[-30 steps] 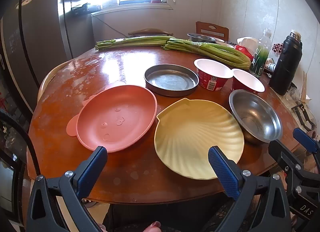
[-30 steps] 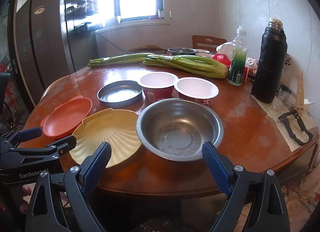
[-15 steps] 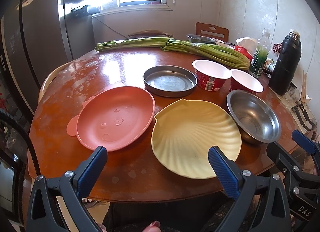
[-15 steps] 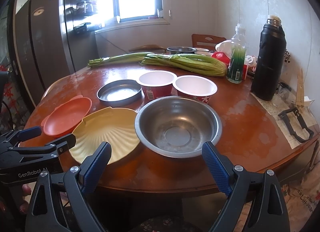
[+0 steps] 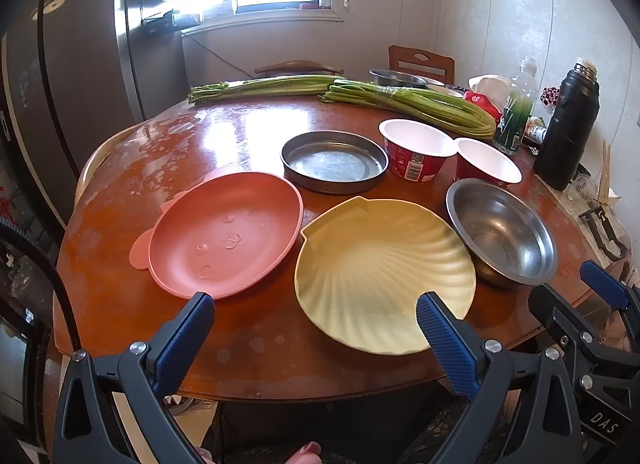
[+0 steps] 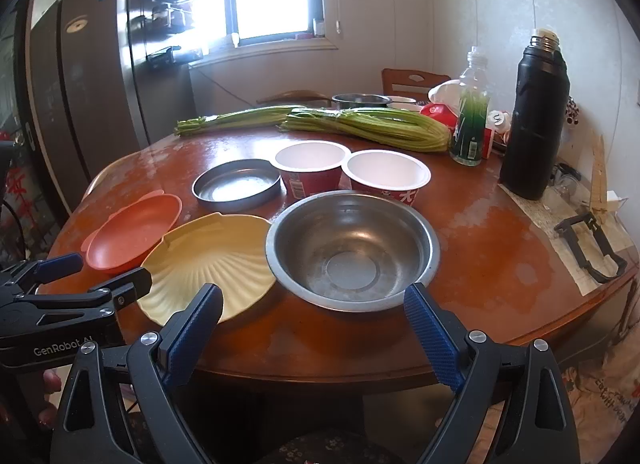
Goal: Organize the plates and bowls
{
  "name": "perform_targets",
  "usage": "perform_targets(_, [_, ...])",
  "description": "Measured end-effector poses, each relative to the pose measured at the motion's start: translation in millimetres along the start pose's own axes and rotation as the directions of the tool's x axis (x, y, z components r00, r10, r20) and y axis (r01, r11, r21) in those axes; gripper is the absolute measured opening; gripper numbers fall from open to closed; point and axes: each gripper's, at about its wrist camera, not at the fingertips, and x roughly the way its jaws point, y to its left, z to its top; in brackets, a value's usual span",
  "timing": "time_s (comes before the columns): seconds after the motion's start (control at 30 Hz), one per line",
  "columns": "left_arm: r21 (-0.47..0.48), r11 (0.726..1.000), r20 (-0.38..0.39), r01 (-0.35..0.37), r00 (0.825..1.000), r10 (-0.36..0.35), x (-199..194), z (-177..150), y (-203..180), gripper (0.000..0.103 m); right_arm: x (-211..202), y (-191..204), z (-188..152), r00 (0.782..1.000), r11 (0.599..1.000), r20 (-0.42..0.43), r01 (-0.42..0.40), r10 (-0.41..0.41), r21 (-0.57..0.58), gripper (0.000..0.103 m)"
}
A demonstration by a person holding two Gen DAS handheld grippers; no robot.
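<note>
On the round wooden table lie a coral bear-shaped plate (image 5: 228, 232) (image 6: 134, 229), a yellow shell-shaped plate (image 5: 380, 272) (image 6: 208, 260), a steel bowl (image 5: 502, 232) (image 6: 352, 250), a flat steel pan (image 5: 334, 161) (image 6: 236, 183) and two red paper bowls (image 5: 416, 147) (image 5: 486, 163) (image 6: 314, 167) (image 6: 386, 177). My left gripper (image 5: 316, 320) hangs open above the table's near edge, in front of the coral and yellow plates. My right gripper (image 6: 314, 314) is open too, just before the steel bowl. Neither holds anything.
Two bundles of green stalks (image 5: 408, 101) (image 6: 360, 125) lie across the far side. A black thermos (image 5: 568, 127) (image 6: 534, 119), a green bottle (image 6: 472, 111), bags and another steel bowl (image 6: 360, 99) crowd the back right. A black clip (image 6: 592, 244) lies at the right edge.
Both grippers have drifted slightly forward toward the table, so the dishes sit a little lower and nearer in view. Nothing was touched or moved.
</note>
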Motion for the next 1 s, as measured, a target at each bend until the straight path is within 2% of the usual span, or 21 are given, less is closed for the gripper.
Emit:
perform_targets(0.8, [-0.005, 1.0, -0.002, -0.004, 1.0, 0.004, 0, 1, 1, 0.102, -1, 2, 2, 1.0, 1.0, 0.013, 0.004, -0.004, -0.008, 0.092])
perform_targets(1.0, [-0.022, 1.0, -0.001, -0.007, 1.0, 0.007, 0, 6, 14, 0.101, 6, 14, 16, 0.999, 0.999, 0.007, -0.033, 0.033, -0.035, 0.092])
